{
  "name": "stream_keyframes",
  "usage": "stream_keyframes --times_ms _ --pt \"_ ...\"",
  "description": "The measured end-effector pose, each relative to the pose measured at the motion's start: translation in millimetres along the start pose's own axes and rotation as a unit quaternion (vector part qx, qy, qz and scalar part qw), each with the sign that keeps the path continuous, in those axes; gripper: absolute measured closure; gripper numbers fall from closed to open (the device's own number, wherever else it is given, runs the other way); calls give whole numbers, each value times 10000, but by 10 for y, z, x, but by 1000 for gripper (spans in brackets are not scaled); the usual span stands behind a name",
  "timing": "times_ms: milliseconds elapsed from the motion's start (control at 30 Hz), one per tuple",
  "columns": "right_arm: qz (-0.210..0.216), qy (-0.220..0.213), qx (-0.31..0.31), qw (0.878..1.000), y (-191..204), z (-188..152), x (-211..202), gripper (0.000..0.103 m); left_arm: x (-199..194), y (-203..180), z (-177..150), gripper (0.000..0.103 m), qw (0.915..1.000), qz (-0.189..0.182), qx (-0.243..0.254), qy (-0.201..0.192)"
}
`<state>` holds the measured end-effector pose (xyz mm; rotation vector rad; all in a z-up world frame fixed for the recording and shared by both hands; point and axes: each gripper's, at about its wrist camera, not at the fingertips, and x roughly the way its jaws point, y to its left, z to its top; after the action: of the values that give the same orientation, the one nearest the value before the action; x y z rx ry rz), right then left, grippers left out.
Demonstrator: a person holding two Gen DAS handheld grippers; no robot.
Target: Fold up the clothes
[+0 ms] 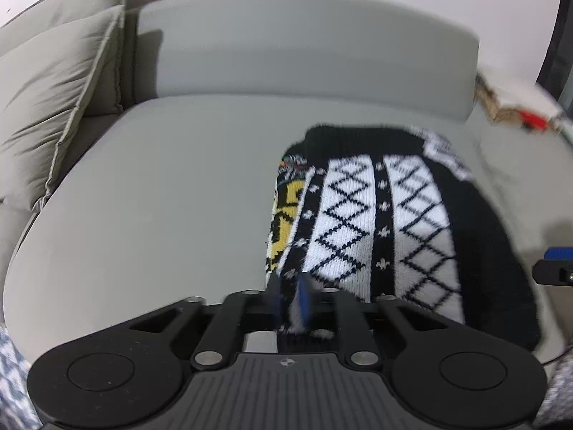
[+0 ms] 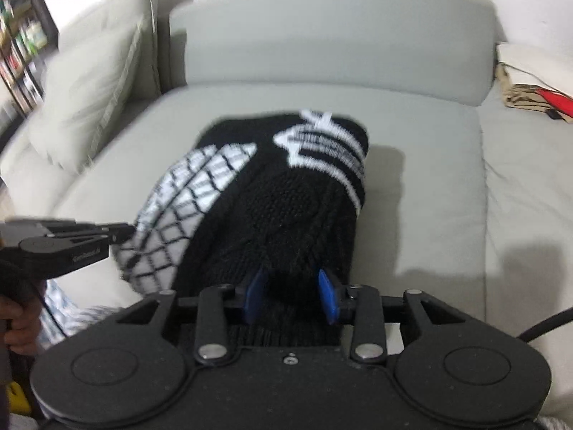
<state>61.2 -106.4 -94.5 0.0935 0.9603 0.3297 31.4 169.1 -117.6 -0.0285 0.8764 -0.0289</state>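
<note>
A: Where is the sweater?
B: On the sofa, ahead of both jaws. The left gripper and right gripper each pinch its near edge.
A: Folded?
B: Partly, I think; more folding remains

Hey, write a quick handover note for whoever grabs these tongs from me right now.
Left tongs: pinching the near edge of the knit sweater.
Right tongs: black knit bunched between the pads, apparently gripped.
The sweater lies partly folded on the grey sofa seat; both tongs hold its near end.
Left to do: finish the fold, smooth it, let go.
</note>
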Motion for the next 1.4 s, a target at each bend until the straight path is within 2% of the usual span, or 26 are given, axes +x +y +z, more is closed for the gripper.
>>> stream_keyframes --times_ms 100,200,300,433,567,633,667,700,733,767,833,900,967,1033,1133,1300,1400 --pt "124 -90 193 9997 -156 -80 -219 63 -129 32 -62 86 9998 -97 -39 -164" --pt "80 28 222 9997 -189 -157 -87 70 -20 -17 -83 96 9998 -135 51 -151" --pt "27 305 277 9991 -169 -217 221 73 225 -107 -78 103 9997 -76 222 86" --pt "-82 449 230 9987 -113 -282 379 73 399 -74 -25 103 9994 -160 88 311" --pt "-29 348 290 9990 -159 -266 188 71 247 -68 -31 103 9995 -105 141 246" --pt "6 170 337 9993 -203 -277 -33 64 64 41 -44 81 9996 -184 -170 157" --pt "70 87 383 9992 -232 -292 -156 54 -33 104 -58 61 9992 -233 -301 140" --pt "146 7 435 9989 -264 -308 -281 45 -128 164 -75 53 9987 -270 -416 126" --pt "222 -73 488 9985 -295 -324 -407 40 -212 208 -107 53 9987 -240 -436 128" --pt "305 -133 578 9978 -328 -342 -506 32 -270 243 -136 51 9986 -239 -445 144" --pt "474 -244 779 9955 -394 -378 -690 23 -344 309 -180 40 9975 -321 -593 188" --pt "673 -302 1026 9920 -446 -405 -720 13 -375 359 -211 24 9960 -427 -757 183" --pt "876 -355 1277 9873 -497 -432 -733 2 -330 404 -232 14 9944 -510 -901 201" --pt "1077 -407 1527 9815 -548 -459 -746 0 -207 451 -241 14 9913 -660 -1088 326" --pt "1271 -257 1955 9721 -625 -480 -555 0 -18 521 -257 10 9837 -1001 -1396 536" --pt "1466 -189 2525 9562 -709 -499 -228 0 280 697 -255 7 9662 -1279 -2116 727" --pt "1494 -183 2803 9481 -765 -475 -67 0 411 792 -211 5 9529 -1609 -2445 795"
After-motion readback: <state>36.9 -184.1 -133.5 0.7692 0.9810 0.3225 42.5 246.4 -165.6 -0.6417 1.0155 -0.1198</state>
